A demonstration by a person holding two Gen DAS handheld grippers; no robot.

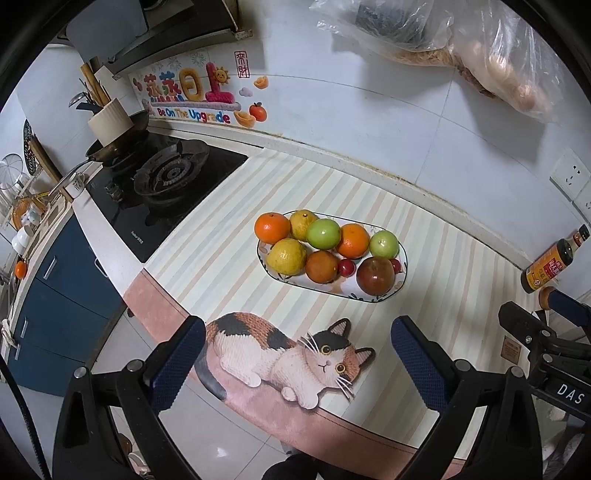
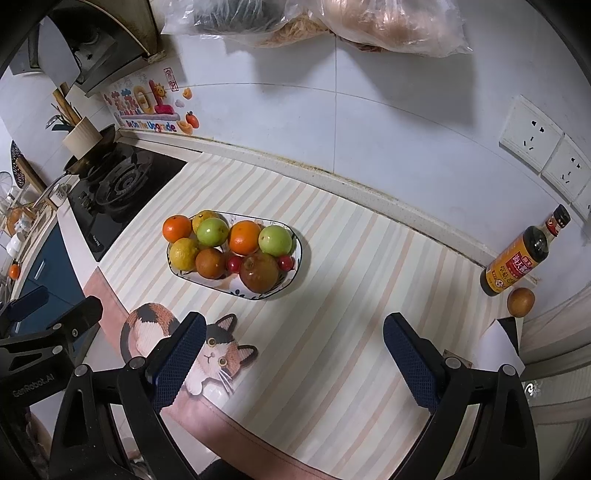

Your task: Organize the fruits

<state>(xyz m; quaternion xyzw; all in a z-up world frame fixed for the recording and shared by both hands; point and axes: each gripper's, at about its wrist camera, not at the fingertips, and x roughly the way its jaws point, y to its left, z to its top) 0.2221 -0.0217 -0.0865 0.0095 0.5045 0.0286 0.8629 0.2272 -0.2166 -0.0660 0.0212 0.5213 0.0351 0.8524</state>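
Note:
A white oval plate (image 1: 343, 291) (image 2: 291, 282) with a dark patterned rim sits mid-counter on the striped mat. It holds oranges (image 1: 272, 228) (image 2: 244, 237), yellow citrus (image 1: 287, 256) (image 2: 184, 253), two green fruits (image 1: 323, 233) (image 2: 275, 240), a dark red apple (image 1: 375, 276) (image 2: 259, 272) and small red cherries (image 1: 346, 266) (image 2: 234, 263). One brown-orange fruit (image 2: 521, 301) lies alone beside the sauce bottle. My left gripper (image 1: 297, 363) hangs open over the cat print, short of the plate. Equally open and holding nothing, my right gripper (image 2: 293, 363) hovers near the counter's front edge.
A dark sauce bottle (image 2: 524, 254) (image 1: 552, 260) stands at the right by the wall. A gas hob (image 1: 166, 184) (image 2: 118, 192) with a pan lies left of the mat. Plastic bags (image 2: 332, 22) hang on the wall above. Wall sockets (image 2: 535, 144) sit at right.

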